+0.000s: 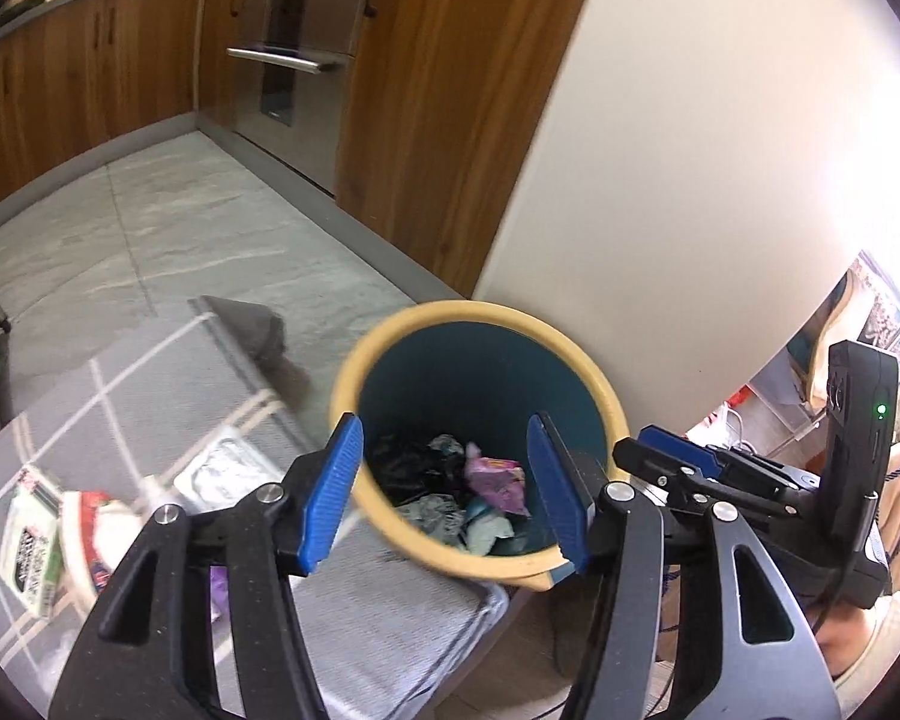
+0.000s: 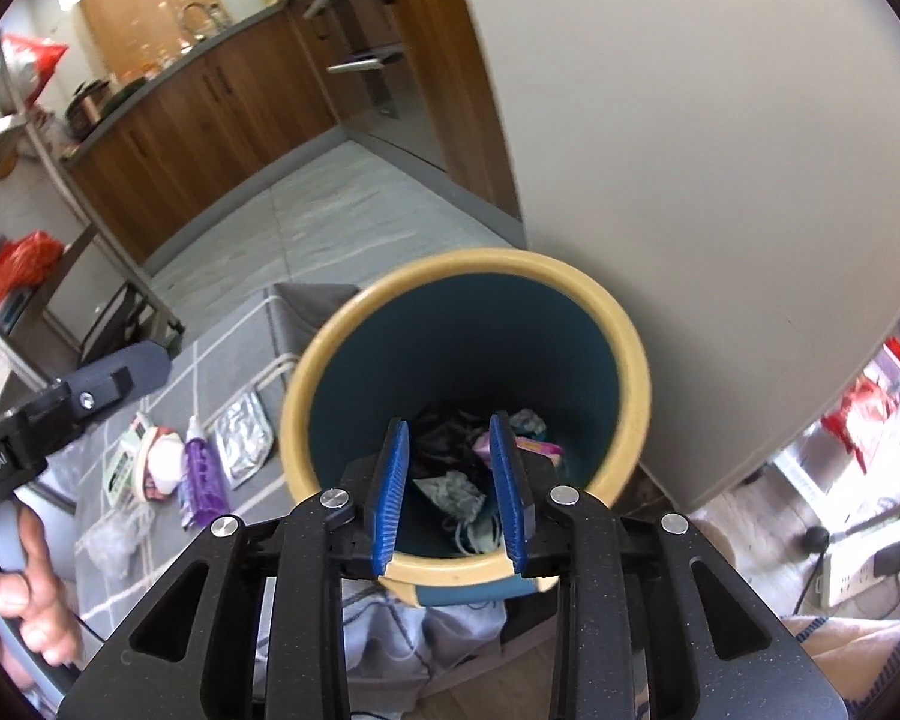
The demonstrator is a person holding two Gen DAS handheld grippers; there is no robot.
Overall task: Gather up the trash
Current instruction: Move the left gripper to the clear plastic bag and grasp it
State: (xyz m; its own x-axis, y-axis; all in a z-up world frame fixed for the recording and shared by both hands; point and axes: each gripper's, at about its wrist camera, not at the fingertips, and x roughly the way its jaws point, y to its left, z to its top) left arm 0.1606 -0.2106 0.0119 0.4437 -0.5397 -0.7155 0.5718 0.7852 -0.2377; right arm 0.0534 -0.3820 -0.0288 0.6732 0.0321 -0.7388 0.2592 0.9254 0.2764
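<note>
A round bin with a cream rim and teal inside stands by the grey checked cloth; it also shows in the right wrist view. Crumpled wrappers lie at its bottom, also visible in the right wrist view. My left gripper is open and empty above the bin's mouth. My right gripper is open and empty over the bin, its fingertips near the front rim. On the cloth lie a purple bottle, a foil sachet, a round cup and a white box.
A white wall stands right behind the bin. Wooden kitchen cabinets and a steel oven line the far side of the grey tiled floor. A power strip with cables lies on the floor at right.
</note>
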